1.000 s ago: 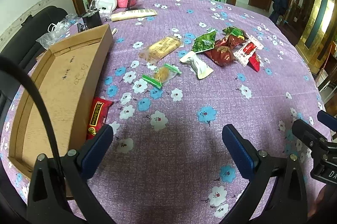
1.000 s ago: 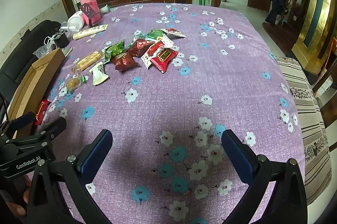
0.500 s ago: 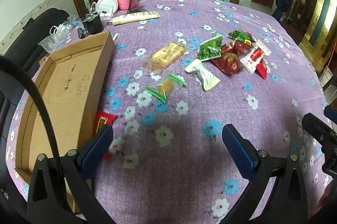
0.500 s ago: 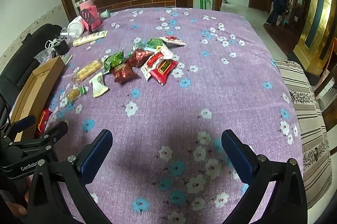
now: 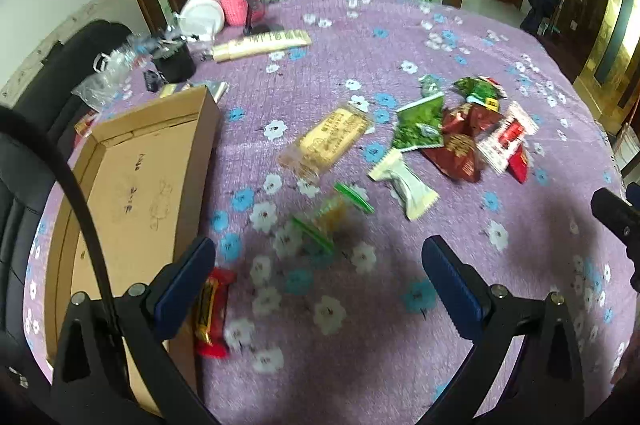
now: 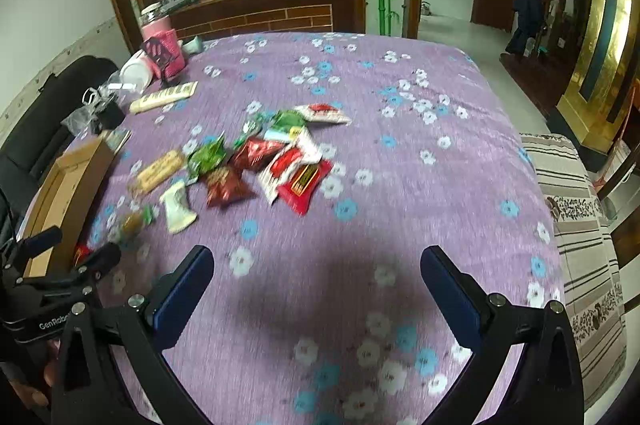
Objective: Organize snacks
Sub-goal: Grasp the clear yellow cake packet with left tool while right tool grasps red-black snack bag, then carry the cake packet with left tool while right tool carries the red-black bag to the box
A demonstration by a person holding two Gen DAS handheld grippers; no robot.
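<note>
Both the left gripper (image 5: 318, 283) and right gripper (image 6: 316, 285) hold their jaws spread wide and empty above the purple surface (image 6: 400, 185). A red snack (image 5: 210, 309) lies beside the cardboard box (image 5: 136, 185); other snacks (image 6: 256, 161) scatter farther out.

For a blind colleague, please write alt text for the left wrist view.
The open left gripper hovers over a purple flowered tablecloth. Snack packets lie scattered ahead, a red packet sits beside an empty cardboard box on the left.

Floral table (image 5: 460, 73): snack packets (image 5: 456, 145), cardboard tray (image 5: 136, 185).
</note>
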